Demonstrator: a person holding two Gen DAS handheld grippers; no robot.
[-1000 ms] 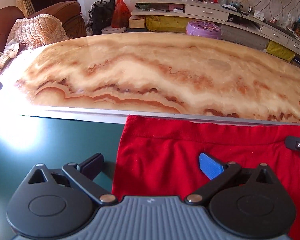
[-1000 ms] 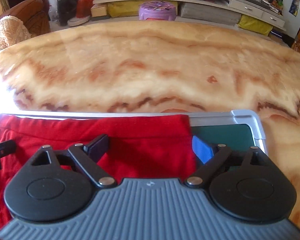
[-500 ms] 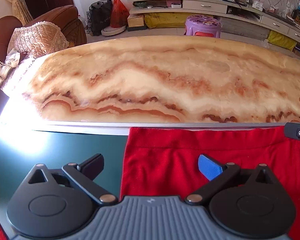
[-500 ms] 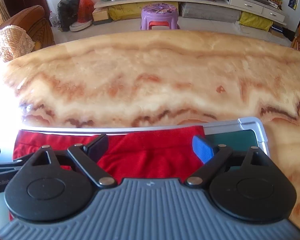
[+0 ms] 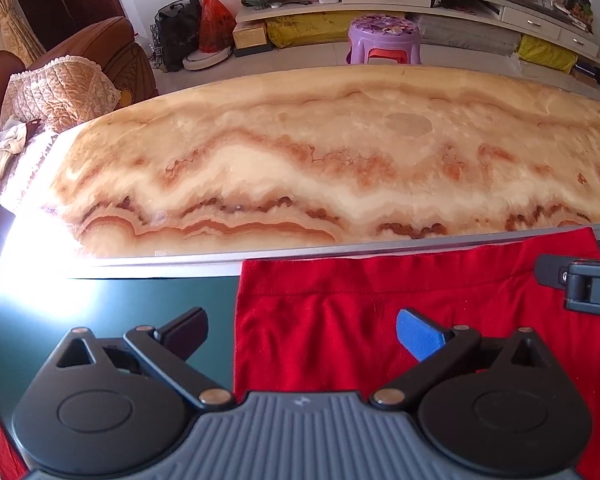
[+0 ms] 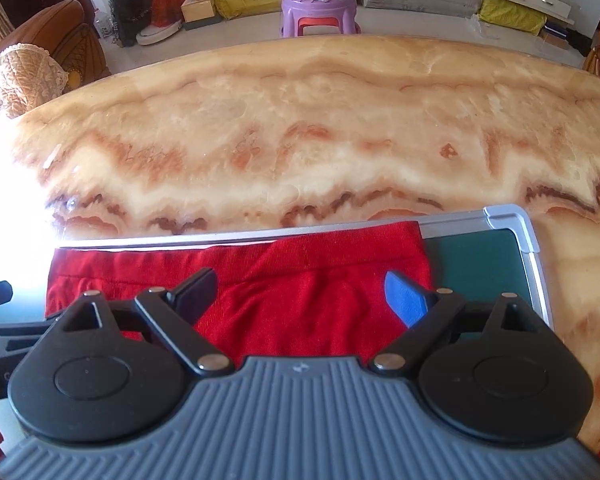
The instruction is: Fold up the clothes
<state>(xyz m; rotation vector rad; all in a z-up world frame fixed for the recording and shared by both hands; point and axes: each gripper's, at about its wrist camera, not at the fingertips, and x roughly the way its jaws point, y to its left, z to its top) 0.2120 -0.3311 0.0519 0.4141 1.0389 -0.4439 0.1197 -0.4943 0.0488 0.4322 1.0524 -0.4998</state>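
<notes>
Because the red garment lying flat on the green board atop the bench looks soft and light, grip its edges; left gripper and right gripper fingers stand apart, empty.

One red garment lies on one dark green board, which sits on one marbled counter. Two claws hover over it, the left claw and the right claw, each with one black and one blue finger. Beyond the far edge stands one purple stool.
</notes>
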